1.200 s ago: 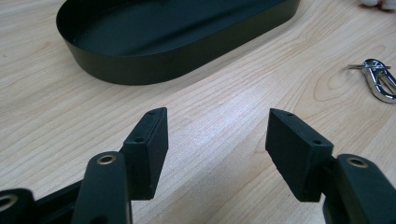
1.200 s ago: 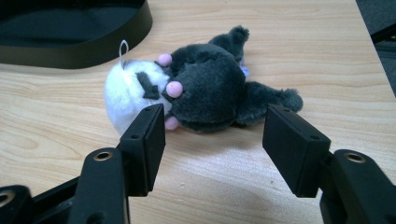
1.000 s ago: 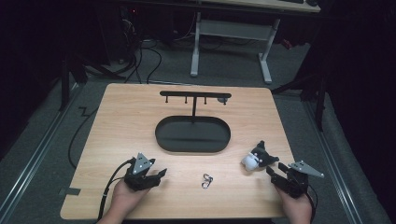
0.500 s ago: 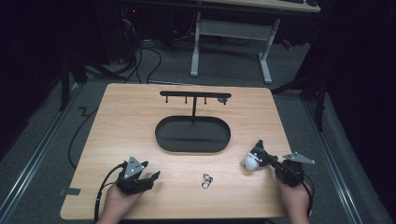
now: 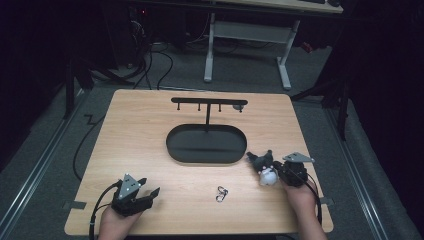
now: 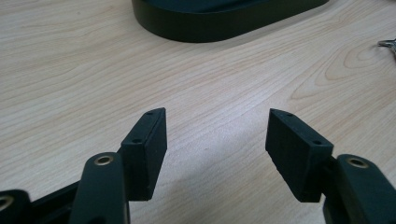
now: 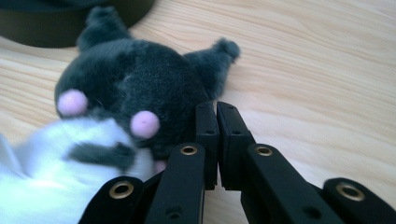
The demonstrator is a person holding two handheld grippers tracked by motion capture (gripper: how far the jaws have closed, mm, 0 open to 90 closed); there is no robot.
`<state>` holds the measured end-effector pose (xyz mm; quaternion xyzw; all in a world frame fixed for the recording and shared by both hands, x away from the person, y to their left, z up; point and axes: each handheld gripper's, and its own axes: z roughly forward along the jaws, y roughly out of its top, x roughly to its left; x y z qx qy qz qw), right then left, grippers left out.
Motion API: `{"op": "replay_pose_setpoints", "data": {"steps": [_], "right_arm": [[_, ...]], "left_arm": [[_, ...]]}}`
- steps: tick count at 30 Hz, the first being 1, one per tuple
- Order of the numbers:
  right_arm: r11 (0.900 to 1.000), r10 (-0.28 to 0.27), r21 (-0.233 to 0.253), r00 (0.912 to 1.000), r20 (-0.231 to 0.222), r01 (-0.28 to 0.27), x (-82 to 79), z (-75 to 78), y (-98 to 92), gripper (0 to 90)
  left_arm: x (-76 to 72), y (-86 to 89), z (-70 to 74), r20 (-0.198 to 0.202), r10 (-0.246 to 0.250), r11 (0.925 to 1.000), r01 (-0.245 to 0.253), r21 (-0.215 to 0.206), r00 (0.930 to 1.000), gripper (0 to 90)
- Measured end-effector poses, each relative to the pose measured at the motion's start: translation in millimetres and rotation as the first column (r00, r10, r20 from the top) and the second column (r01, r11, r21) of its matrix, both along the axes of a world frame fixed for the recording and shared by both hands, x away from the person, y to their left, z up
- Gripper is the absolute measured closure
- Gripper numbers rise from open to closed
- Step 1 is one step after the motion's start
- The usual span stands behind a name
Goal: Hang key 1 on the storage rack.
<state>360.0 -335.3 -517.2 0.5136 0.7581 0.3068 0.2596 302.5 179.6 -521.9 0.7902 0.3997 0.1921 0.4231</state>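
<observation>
- We see the light wooden table [image 5: 150,130] carrying everything, with a person's two hands coming in over its near edge.
- The right gripper [image 5: 280,172] sits near the table's near right corner. In the right gripper view [image 7: 215,140] its two black jaws are pressed flat together with nothing between them.
- The small plush toy with a dark grey fuzzy head, pink spots and a white body [image 7: 126,112] lies on the table just beside those closed jaws, touching the side of one; in the high view the toy [image 5: 264,167] rests between the right gripper and the right end of the stand's base.
- We cannot tell for sure from the blurred white part whether any of the plush is pinched low down by the jaws, though the tips look bare.
- The left gripper [image 5: 145,192] is near the table's near left corner. In the left gripper view [image 6: 215,140] its jaws stand wide apart over bare wood, holding nothing.
- The black oval base of a hanging stand [image 5: 205,145] lies at the middle of the table, its thin post rising to a black crossbar with small hooks [image 5: 209,101] toward the far edge.
- A small metal key-ring clip [image 5: 221,194] lies near the near edge, between the two grippers and well apart from both.
</observation>
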Motion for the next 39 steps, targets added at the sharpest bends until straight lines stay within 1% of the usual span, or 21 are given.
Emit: {"op": "replay_pose_setpoints", "data": {"steps": [2, 3, 5, 8, 12, 15, 18, 21, 23, 24, 26, 29, 30, 31, 32, 33, 34, 35, 36, 37, 39], "right_arm": [[1.0, 0.012, 0.002, 0.9999, 0.002, -0.012, 0.5, 0.1, 2.2, 88.9], [0.999, 0.038, 0.003, 0.9993, 0.004, -0.038, 0.8, 0.6, 7.9, 88.9], [0.999, 0.052, 0.008, 0.9986, -0.003, -0.052, 0.5, 0.1, 10.6, 89.0], [0.998, 0.063, 0.008, 0.998, -0.005, -0.063, -0.7, -0.2, 12.8, 89.0], [0.997, 0.072, 0.038, 0.9974, -0.009, -0.071, -3.8, 0.4, 13.1, 89.2], [0.994, 0.103, 0.034, 0.9944, -0.023, -0.102, -6.8, -1.6, 16.6, 89.2], [0.993, 0.113, 0.032, 0.9933, -0.023, -0.112, -9.5, -2.3, 18.8, 88.9], [0.995, 0.095, 0.028, 0.9954, -0.012, -0.095, -13.3, -1.4, 17.5, 85.9], [0.997, 0.072, 0.04, 0.9974, -0.009, -0.071, -16.2, 0.1, 13.5, 82.5], [0.997, 0.063, 0.045, 0.998, 0.002, -0.063, -18.1, 0.6, 10.4, 78.1], [0.997, 0.042, 0.061, 0.9991, 0.008, -0.043, -23.4, 0.9, 5.3, 75.6], [0.997, 0.027, 0.073, 0.9995, 0.014, -0.028, -30.8, 2.3, 1.8, 71.8], [0.997, 0.027, 0.073, 0.9995, 0.014, -0.028, -30.8, 2.3, 1.8, 71.8], [0.995, 0.009, 0.101, 0.9998, 0.016, -0.011, -35.1, 4.3, -1.0, 68.8], [0.995, 0.009, 0.101, 0.9998, 0.016, -0.011, -35.1, 4.3, -1.0, 68.8], [0.993, 0.003, 0.118, 0.9999, 0.014, -0.004, -37.1, 5.6, -2.2, 68.1], [0.993, 0.003, 0.115, 0.9998, 0.018, -0.005, -39.9, 6.9, -2.5, 67.8], [0.995, 0.005, 0.095, 0.9998, 0.021, -0.007, -42.8, 7.3, -2.0, 66.3], [0.995, 0.005, 0.095, 0.9998, 0.021, -0.007, -42.8, 7.3, -2.0, 66.3], [0.997, 0.002, 0.081, 0.9999, 0.017, -0.004, -47.1, 7.1, -2.0, 62.2], [0.995, -0.008, 0.095, 0.9999, 0.009, 0.007, -51.2, 7.4, -2.1, 61.1]], "left_arm": [[-0.7, 0.6, 0.0, 0.0, 0.001, 1.0, -0.001, 0.001, 1.0, 39.3], [-1.4, 1.1, 0.0, -0.001, 0.0, 1.0, 0.0, 0.001, 1.0, 39.2], [-2.2, 1.3, 0.1, 0.0, -0.002, 1.0, 0.002, 0.003, 1.0, 39.2], [-2.6, 0.4, 0.8, 0.002, -0.005, 1.0, 0.005, -0.006, 1.0, 39.2], [-1.5, -1.5, 1.4, 0.002, -0.016, 0.9999, 0.016, -0.004, 0.9999, 39.2], [-0.5, -3.3, 1.6, 0.003, -0.019, 0.9998, 0.019, -0.007, 0.9998, 39.3], [0.9, -6.3, 2.0, 0.005, -0.03, 0.9995, 0.03, -0.005, 0.9995, 39.3], [2.1, -9.2, 2.5, 0.009, -0.04, 0.9992, 0.04, -0.008, 0.9992, 39.2], [3.3, -11.2, 3.3, 0.011, -0.049, 0.9987, 0.05, -0.014, 0.9987, 39.3], [4.2, -12.2, 4.1, 0.012, -0.057, 0.9983, 0.057, -0.016, 0.9983, 39.4], [5.4, -13.6, 5.7, 0.014, -0.065, 0.9975, 0.066, -0.025, 0.9978, 39.3], [8.9, -19.1, 12.4, 0.019, -0.091, 0.9931, 0.092, -0.072, 0.9957, 39.4], [8.9, -19.1, 12.4, 0.019, -0.091, 0.9931, 0.092, -0.072, 0.9957, 39.4], [10.8, -23.1, 18.7, 0.022, -0.116, 0.9882, 0.118, -0.098, 0.993, 39.4], [10.8, -23.1, 18.7, 0.022, -0.116, 0.9882, 0.118, -0.098, 0.993, 39.3], [12.1, -27.7, 22.8, 0.02, -0.13, 0.9876, 0.131, -0.087, 0.9913, 39.3], [12.2, -29.3, 24.0, 0.022, -0.138, 0.9878, 0.139, -0.07, 0.9902, 39.1], [11.6, -32.4, 24.3, 0.032, -0.142, 0.9895, 0.143, -0.025, 0.9894, 38.8], [11.6, -32.4, 24.3, 0.032, -0.142, 0.9895, 0.143, -0.025, 0.9894, 38.6], [12.5, -31.7, 20.7, 0.029, -0.133, 0.991, 0.133, -0.015, 0.9907, 38.6], [14.4, -29.6, 13.0, 0.024, -0.11, 0.9935, 0.111, -0.024, 0.9936, 38.3]]}}
